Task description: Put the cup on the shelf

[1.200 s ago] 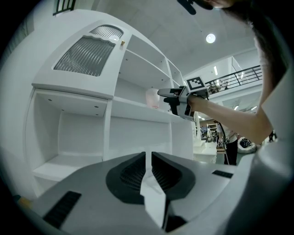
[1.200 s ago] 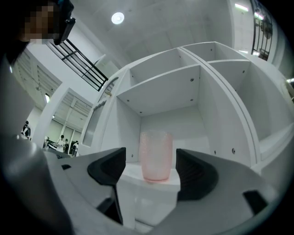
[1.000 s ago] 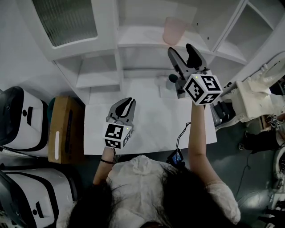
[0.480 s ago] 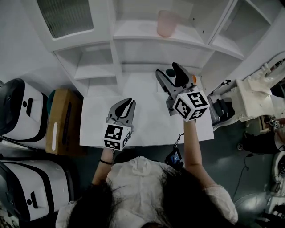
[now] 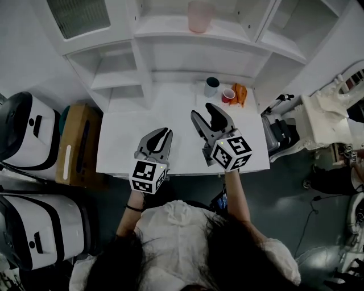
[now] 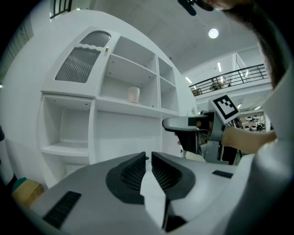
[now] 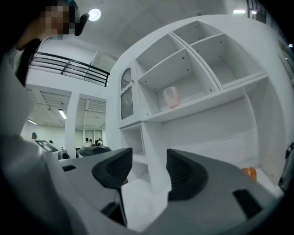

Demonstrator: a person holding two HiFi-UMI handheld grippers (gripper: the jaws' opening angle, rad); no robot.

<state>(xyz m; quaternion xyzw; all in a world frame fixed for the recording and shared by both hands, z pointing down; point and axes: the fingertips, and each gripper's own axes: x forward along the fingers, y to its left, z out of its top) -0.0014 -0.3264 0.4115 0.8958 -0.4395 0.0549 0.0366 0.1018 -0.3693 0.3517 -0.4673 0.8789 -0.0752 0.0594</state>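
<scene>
A pale pink cup stands upright on the upper shelf of the white cabinet, free of both grippers; it also shows as the cup and the cup. My right gripper hovers over the white table, well below and in front of the cup. Its jaws have just been closing but still stand apart with nothing between them. My left gripper hangs near the table's front edge, jaws drawn together on nothing.
At the table's back right stand a dark teal cup, a small red cup and an orange object. A cardboard box and white machines flank the left; white equipment crowds the right.
My right gripper has come down from shelf height and back toward the table's front, its jaws narrowing. The pink cup stays on the shelf. The left gripper has drawn back to the front edge.
</scene>
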